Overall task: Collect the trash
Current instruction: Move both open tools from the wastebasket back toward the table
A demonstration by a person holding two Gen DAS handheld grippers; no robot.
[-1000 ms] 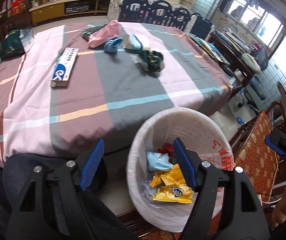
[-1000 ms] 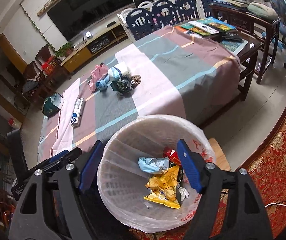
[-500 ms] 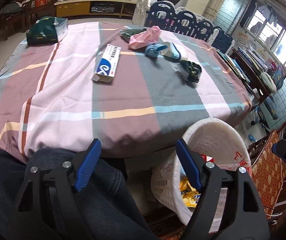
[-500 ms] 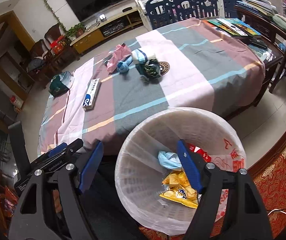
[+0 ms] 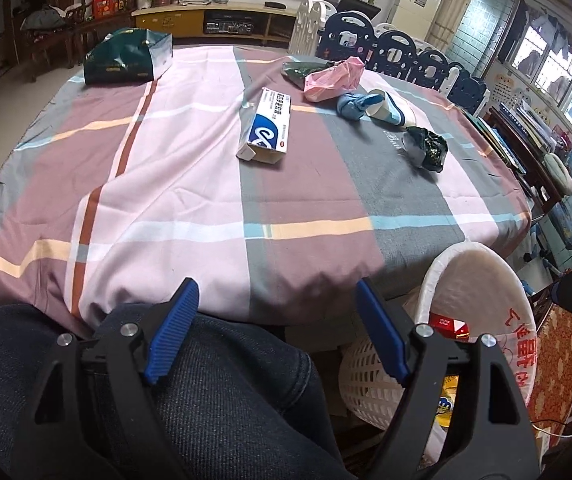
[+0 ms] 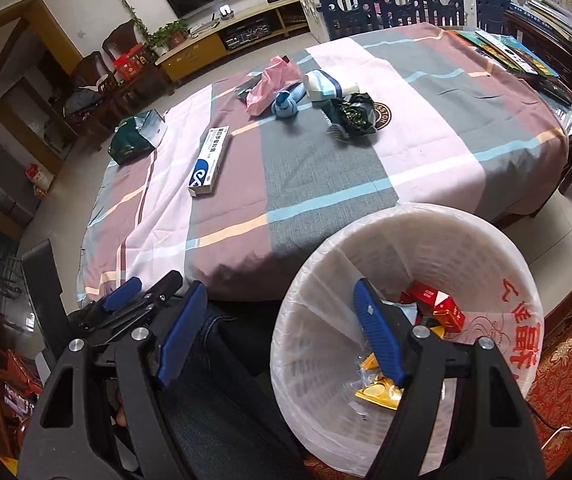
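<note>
A white lined trash basket [image 6: 481, 224] stands on the floor at the table's near right edge, holding red, yellow and blue wrappers; it also shows in the left wrist view [image 5: 481, 264]. On the table lie a white-blue box [image 5: 266, 126], a pink bag [image 5: 331, 78], a blue wad [image 5: 351, 105], a striped paper cup [image 5: 389, 108] and a dark crumpled wrapper [image 5: 425, 148]. My left gripper [image 5: 276, 326] is open and empty above my lap, short of the table edge. My right gripper [image 6: 280, 326] is open and empty, its right finger over the basket.
The round table wears a plaid cloth [image 5: 190, 184]. A dark green bag [image 5: 126, 58] sits at its far left. Blue-white fence panels [image 5: 389, 48] stand behind it. Books lie on a side table [image 6: 517, 52] at the right. A red patterned chair [image 5: 561, 356] is beside the basket.
Both grippers have swung left and up from over the basket toward the table. The basket has slid to the right in both views. Both jaws stay open.
</note>
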